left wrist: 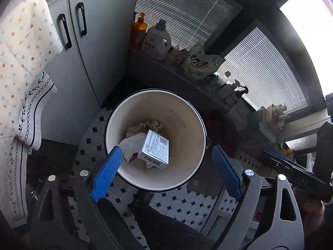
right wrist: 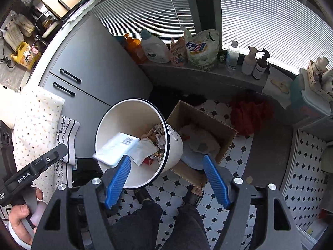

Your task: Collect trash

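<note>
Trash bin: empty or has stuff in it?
Not empty. The white bin holds a small box on crumpled paper.

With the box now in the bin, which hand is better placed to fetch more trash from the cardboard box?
Probably the right. Its open, empty tool hangs nearer the cardboard box beside the bin; the left tool, also open, sits over the bin.

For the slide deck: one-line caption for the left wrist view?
Open left gripper poised above the white bin, a small printed box lying on crumpled paper inside.
</note>
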The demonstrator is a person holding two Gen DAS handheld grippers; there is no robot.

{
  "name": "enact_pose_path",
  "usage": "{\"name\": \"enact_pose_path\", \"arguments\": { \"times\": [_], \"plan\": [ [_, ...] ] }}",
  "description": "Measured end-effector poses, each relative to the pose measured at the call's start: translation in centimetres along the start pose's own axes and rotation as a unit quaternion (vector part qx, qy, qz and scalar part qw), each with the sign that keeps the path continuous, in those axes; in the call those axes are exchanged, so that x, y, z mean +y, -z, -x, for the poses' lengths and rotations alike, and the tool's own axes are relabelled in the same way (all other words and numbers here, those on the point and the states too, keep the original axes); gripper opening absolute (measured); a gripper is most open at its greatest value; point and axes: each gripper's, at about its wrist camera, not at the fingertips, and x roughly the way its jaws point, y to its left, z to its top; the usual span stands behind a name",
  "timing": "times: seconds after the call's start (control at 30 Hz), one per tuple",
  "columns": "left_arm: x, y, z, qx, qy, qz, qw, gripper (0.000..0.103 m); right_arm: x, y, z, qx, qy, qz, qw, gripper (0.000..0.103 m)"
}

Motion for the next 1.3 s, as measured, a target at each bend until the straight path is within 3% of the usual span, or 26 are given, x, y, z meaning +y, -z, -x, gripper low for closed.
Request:
{"name": "enact_pose_path", "arguments": {
  "times": [0.4, 0.73, 1.0, 1.3],
  "plan": [
    [6.2, 0.9, 9.0, -0.076, -0.042, 0.072, 0.9936, 0.093, 4.2, -1.0, 1.7, -0.017, -0.024, 0.04, 0.999, 0.078],
    [9.2, 1.9, 17.7, -0.143, -0.07, 0.062, 0.9854, 0.097, 11.5, -0.6, 6.6, -0.068, -0.033, 0.077, 0.994, 0.092],
    [13.0, 5.3, 26.3, -0.214, -0.09, 0.065, 0.9705, 0.097, 18.6, 2.0, 12.4, -0.125, -0.043, 0.108, 0.985, 0.095],
    [16.1, 10.9, 33.6, -0.255, -0.11, 0.063, 0.9585, 0.097, 25.6, 8.0, 18.1, -0.164, -0.057, 0.145, 0.974, 0.095]
  ]
}}
